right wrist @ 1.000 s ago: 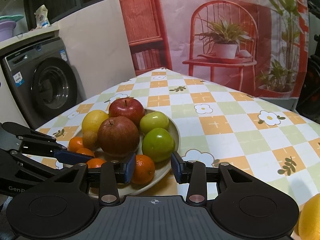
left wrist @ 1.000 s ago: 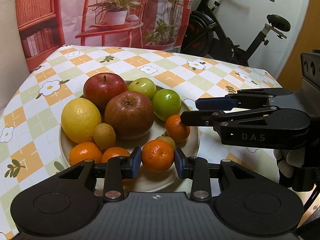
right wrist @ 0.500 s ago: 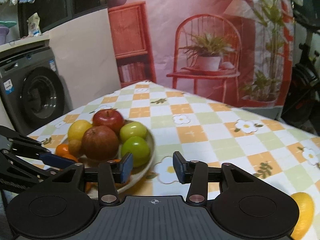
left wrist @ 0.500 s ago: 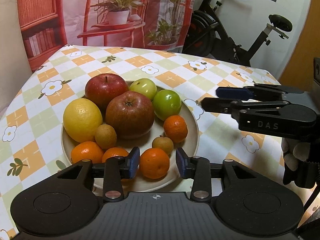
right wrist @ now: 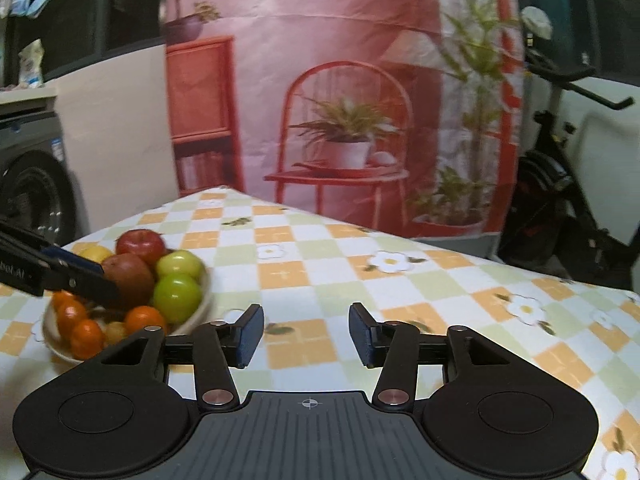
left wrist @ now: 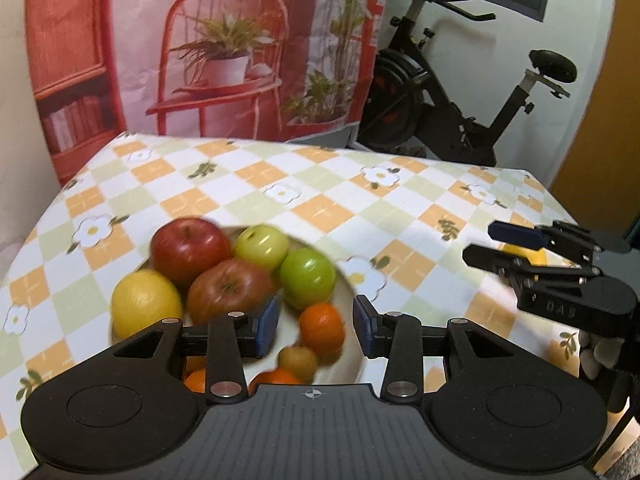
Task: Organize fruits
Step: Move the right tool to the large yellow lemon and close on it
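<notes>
Your left gripper [left wrist: 316, 326] is hovering spread and empty over the fruit plate [left wrist: 354, 360]; your right gripper [right wrist: 306, 334] is widening over bare tablecloth [right wrist: 440, 280], gripping nothing.

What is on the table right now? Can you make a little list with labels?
surface: table with checked flower-print cloth
dish: round cream plate, piled with fruit
red fruit: two red apples, side by side
green fruit: two green apples
yellow fruit: one large lemon on the plate's left
orange fruit: several small oranges at the plate's near side
left gripper: open, nothing held, over the plate
right gripper: open, nothing held, over bare cloth
loose fruit: yellow piece behind the right gripper
</notes>
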`<state>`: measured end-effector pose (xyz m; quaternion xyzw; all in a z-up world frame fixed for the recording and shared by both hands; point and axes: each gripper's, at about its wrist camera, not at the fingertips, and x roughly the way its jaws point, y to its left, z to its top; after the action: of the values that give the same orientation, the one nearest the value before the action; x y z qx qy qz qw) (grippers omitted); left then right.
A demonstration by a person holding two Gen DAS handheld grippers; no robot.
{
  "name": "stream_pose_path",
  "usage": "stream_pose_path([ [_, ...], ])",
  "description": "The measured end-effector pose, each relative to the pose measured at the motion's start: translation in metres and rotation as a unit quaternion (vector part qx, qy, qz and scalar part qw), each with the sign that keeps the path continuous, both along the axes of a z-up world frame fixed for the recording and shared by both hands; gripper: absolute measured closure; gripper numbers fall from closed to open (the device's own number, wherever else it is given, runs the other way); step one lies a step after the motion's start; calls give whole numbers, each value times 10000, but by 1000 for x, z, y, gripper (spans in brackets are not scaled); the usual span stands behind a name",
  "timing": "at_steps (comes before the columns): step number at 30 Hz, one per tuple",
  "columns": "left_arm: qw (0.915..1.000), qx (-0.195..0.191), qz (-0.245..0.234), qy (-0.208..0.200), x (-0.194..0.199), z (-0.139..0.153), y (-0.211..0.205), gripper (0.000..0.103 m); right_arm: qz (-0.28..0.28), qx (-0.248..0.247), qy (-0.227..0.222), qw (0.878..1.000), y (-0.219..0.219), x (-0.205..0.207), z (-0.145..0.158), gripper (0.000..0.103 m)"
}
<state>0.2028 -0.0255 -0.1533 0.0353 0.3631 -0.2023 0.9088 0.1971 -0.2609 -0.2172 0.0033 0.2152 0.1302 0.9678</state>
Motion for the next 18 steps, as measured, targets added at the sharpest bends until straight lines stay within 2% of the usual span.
stream_pose_path([
  [2, 9999, -36, -97, -58, 3, 5, -11, 60, -126, 11, -39, 9999, -9, -5, -1, 53],
  [9, 9982, -270, -435, -326, 16, 23, -48, 60, -586, 219, -75, 9980, -48, -11, -3, 51],
  [15, 9959, -470, -543, -552, 31, 36, -79, 60, -877, 260, -30, 9958, -81, -18, -11, 47],
  [18, 9953, -554, -607, -507, 39, 36, -95, 60, -905, 318, 48, 9954, -93, -21, -15, 40],
])
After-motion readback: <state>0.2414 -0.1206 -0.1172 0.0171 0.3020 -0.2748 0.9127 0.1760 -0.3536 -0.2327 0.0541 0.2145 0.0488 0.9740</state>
